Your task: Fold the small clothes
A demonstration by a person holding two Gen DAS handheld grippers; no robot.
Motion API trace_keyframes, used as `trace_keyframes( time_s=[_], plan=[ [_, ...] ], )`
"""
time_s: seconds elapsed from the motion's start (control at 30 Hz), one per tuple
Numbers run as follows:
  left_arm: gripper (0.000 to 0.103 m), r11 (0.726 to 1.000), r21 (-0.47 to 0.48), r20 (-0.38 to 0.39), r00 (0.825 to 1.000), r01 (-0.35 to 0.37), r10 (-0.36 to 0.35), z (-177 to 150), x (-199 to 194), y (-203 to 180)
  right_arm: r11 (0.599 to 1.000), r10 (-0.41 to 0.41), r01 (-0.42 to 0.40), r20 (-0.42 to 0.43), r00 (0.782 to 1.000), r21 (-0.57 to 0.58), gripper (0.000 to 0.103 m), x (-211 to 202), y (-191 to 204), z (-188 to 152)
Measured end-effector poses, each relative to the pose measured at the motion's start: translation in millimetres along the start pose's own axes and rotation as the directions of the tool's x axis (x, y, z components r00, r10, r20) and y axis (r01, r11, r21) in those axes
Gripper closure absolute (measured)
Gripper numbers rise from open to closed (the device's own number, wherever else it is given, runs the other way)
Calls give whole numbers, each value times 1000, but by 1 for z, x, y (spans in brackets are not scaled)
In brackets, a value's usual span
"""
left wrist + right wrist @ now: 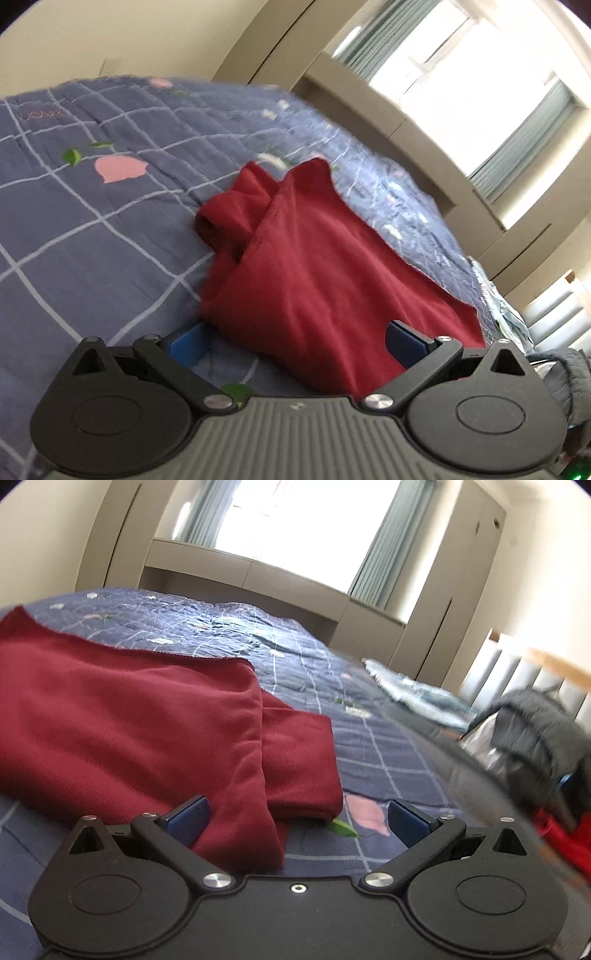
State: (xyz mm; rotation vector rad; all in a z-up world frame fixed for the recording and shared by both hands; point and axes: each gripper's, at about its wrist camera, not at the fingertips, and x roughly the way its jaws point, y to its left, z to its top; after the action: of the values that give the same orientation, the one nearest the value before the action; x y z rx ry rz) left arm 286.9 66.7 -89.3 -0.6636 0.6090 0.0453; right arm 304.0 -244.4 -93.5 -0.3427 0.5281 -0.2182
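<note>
My left gripper (299, 341) jaws stand wide, straddling the near edge of the red garment (314, 266). My right gripper (297, 821) jaws stand wide at its folded sleeve corner. Garment lies on the blue checked bedspread (92, 229).

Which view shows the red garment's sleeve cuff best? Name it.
The right wrist view: the red garment's sleeve cuff lies flat, unblocked, its end edge clear. The left wrist view shows a sleeve only bunched and farther off, past the body fabric.
</note>
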Motion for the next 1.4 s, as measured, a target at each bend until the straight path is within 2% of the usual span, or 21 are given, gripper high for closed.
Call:
trace_keyframes(
  time_s=[0.13, 0.33, 0.43, 0.53, 0.7, 0.87, 1.07, 1.23, 1.3, 1.4],
  plan=[
    [0, 999, 12, 78, 996, 34, -35, -14, -6, 5, 999, -24, 25, 18, 1000, -32, 1, -1, 5, -1],
    [0, 998, 58, 98, 995, 19, -24, -19, -5, 2, 1000, -27, 27, 46, 999, -9, 1, -5, 0, -3],
    [0, 996, 85, 92, 996, -7, -1, -21, -2, -3, 999, -46, 47, 59, 997, -26, 1, -8, 5, -4],
    [0, 996, 85, 96, 995, -3, -5, -22, -3, -3, 997, -54, 58, 81, 995, -53, 1, -13, 9, -2],
    [0, 996, 92, 96, 995, -8, -1, -22, -2, -3, 998, 54, -51, 122, 991, -27, 1, -23, 3, 8],
    [0, 994, 105, 93, 996, -20, 11, -23, -1, -5, 984, 179, -173, 163, 970, -52, 1, -14, 22, 52],
    [0, 994, 111, 92, 996, -26, 15, -23, -1, -6, 927, 348, -334, 61, 935, -169, 1, 38, 84, 111],
    [0, 993, 111, 92, 996, -26, 15, -23, -2, -6, 917, 309, -275, 78, 948, -291, 1, 73, 126, 131],
    [0, 993, 113, 93, 996, -26, 16, -23, -2, -6, 907, 287, -255, 46, 957, -335, 1, 86, 139, 128],
    [0, 993, 112, 93, 996, -27, 16, -23, -2, -6, 909, 290, -265, 32, 956, -320, 1, 96, 139, 117]
  ],
)
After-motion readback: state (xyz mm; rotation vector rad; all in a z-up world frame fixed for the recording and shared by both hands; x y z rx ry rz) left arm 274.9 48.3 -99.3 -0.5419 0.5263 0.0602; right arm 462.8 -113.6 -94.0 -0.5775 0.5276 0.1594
